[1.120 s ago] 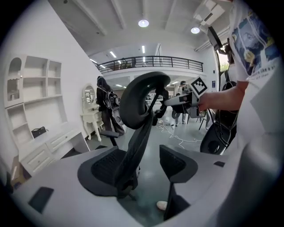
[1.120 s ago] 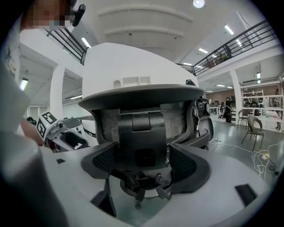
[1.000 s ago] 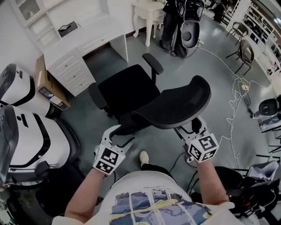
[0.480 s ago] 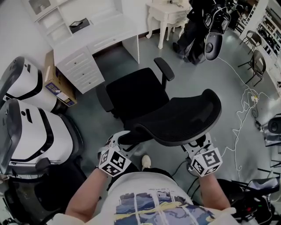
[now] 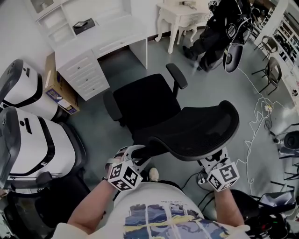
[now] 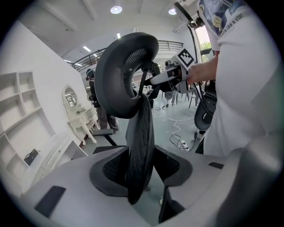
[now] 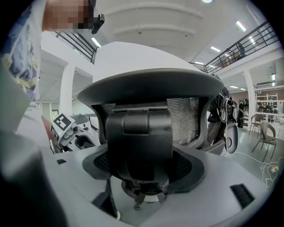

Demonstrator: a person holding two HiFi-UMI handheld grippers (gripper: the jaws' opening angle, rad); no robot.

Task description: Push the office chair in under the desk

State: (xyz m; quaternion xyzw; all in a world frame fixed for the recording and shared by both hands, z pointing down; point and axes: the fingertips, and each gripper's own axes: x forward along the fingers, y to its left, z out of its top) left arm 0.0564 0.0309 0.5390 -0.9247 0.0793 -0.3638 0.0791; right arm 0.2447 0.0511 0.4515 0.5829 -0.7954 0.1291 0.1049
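office chair [image 5: 140,100], black, stands on the grey floor [image 5: 93,126] just out from the white desk [image 5: 112,35], its seat facing the desk's knee opening and still outside it. its mesh backrest [image 5: 196,130] leans toward the person standing behind it. left hand-held gripper [image 5: 133,154] sits at the backrest's left rim. its jaws have just been closing, and in the left gripper view the rim fills the gap between the pads [image 6: 111,170]. right hand-held gripper [image 5: 212,158] is clamped on a black plastic bracket [image 7: 138,142] at the rear of the backrest. a cardboard box [image 5: 58,91] sits beside the desk's drawers, a small white table [image 5: 180,11] stands past the desk, and cables [image 5: 254,116] trail across the floor at right.
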